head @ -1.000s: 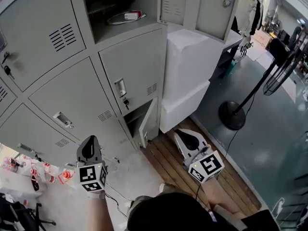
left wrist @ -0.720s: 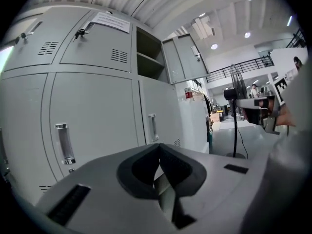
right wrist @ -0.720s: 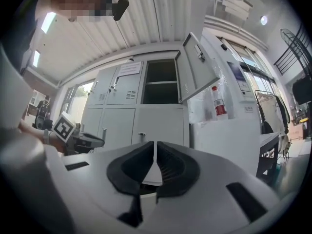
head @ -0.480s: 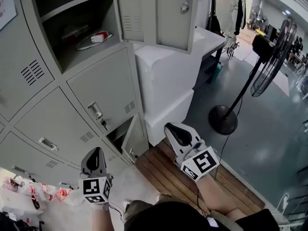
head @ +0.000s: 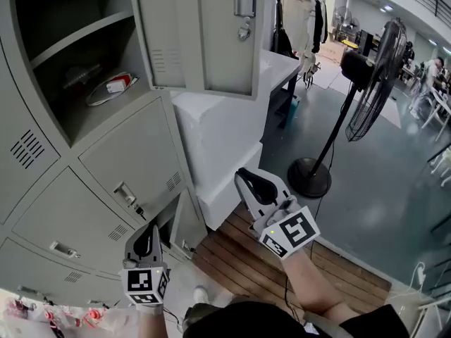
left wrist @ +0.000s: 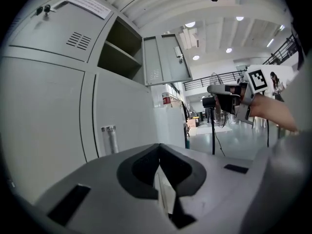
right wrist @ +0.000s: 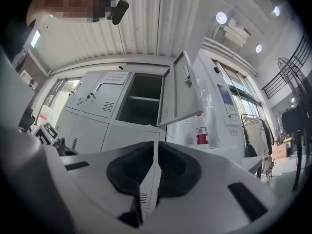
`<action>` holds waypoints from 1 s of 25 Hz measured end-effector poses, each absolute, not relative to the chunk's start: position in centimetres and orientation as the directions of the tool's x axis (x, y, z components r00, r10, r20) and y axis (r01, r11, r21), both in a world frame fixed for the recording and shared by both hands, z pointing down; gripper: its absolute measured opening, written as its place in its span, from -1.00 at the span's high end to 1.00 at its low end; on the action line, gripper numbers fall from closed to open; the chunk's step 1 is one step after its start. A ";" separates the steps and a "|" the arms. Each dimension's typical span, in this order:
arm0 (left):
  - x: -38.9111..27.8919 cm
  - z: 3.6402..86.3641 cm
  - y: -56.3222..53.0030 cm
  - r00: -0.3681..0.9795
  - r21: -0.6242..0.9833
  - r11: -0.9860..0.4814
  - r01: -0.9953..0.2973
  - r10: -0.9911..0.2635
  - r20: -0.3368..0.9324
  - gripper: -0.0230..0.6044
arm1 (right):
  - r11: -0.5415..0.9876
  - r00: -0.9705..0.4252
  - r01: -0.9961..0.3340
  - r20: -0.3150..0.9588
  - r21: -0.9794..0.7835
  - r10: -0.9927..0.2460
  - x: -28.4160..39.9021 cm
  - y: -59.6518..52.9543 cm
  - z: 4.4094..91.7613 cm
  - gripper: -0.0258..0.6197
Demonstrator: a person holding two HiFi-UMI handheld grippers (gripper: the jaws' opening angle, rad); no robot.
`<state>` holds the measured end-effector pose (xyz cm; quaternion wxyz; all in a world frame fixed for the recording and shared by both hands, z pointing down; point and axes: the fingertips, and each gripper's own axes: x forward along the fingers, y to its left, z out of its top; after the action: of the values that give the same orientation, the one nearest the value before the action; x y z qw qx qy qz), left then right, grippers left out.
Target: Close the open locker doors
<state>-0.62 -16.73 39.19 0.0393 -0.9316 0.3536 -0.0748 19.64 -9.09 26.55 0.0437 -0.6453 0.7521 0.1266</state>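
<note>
The right gripper (head: pixel 246 178) is rising toward the open upper door (head: pixel 204 34) and the left gripper (head: pixel 151 229) is nearing the ajar lower door (head: pixel 185 224), both with fingers clenched on nothing. A white block (head: pixel 218 136) is sitting beneath the upper door.

The head view looks steeply down the grey metal locker bank (head: pixel 42 210) from above. Both gripper views sit low, tilted upward, close to it; all three share the open grey upper locker door (head: pixel 204 34).

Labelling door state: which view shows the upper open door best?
Right gripper view: whole upper door, swung out from its compartment. Head view crops that door at top; left gripper view shows the door smaller.
</note>
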 end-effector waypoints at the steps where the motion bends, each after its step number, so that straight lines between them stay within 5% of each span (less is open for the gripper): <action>1: -0.1 39.1 -17.2 0.752 -0.129 -0.759 -0.638 -0.650 0.111 0.90 | 0.120 -0.150 -0.983 -0.235 0.137 -0.960 19.9 -9.4 26.2 0.85; 15: 4.9 38.5 -20.7 0.874 -0.115 -0.879 -0.463 -0.474 0.107 0.90 | -0.091 0.037 -0.985 -0.326 0.150 -0.945 25.3 -12.3 20.8 0.84; 25: 6.7 38.5 -22.5 0.902 -0.119 -0.906 -0.406 -0.419 0.108 0.90 | -0.141 0.096 -0.984 -0.349 0.106 -0.932 28.8 -14.3 18.4 0.48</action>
<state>6.70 -22.52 38.47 0.0467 -0.9740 0.2118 -0.0658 28.85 -14.33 18.43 0.0769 -0.7362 0.6509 0.1687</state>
